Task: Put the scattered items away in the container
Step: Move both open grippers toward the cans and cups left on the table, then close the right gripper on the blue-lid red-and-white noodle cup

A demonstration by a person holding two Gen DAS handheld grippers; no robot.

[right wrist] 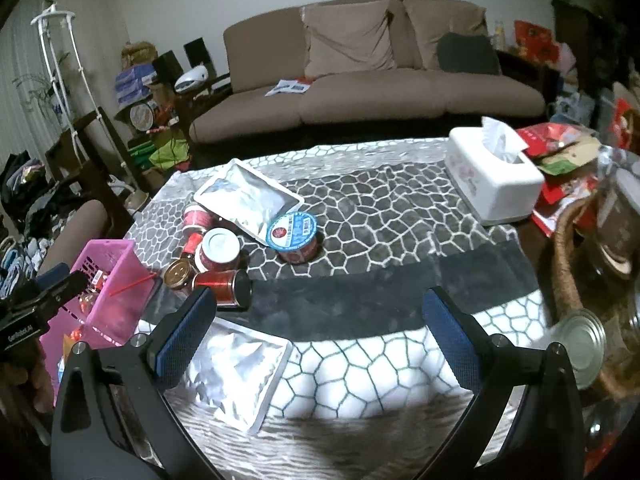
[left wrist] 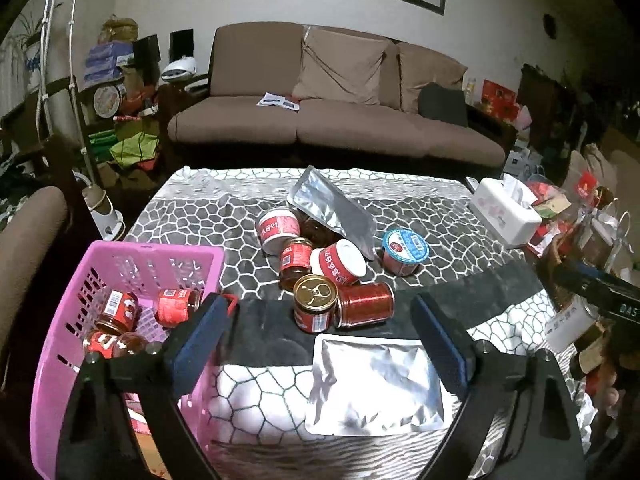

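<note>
Left gripper (left wrist: 320, 344): jaws wide, nothing between the pads; hangs over the near table edge. Right gripper (right wrist: 320, 344): jaws wide, empty.

Foil pouch, near (left wrist: 376, 388): flat on the cloth just below the left jaws. Judged light, limp, slippery; best pinched at a sealed edge, since it lies flush.

Gold-lidded jar (left wrist: 314, 304) and red can on its side (left wrist: 366, 304): touching, just beyond the pouch. Judged glass and metal, rigid, moderately heavy; the can may roll. Grip across the body.

Red-labelled jars (left wrist: 316, 252), white-capped, clustered behind; second foil pouch (left wrist: 332, 208) leaning over them. Blue-lidded cup (left wrist: 404, 250) apart, to the right; the film lid is likely fragile.

Pink basket (left wrist: 132, 254): left table edge, already holding several jars (left wrist: 120, 312).

Surface: table (right wrist: 400, 200) under a soft pebble-patterned cloth, likely to drag. Tissue box (right wrist: 492, 176) far right.

Room: brown sofa (left wrist: 340, 120) beyond; clutter either side.
</note>
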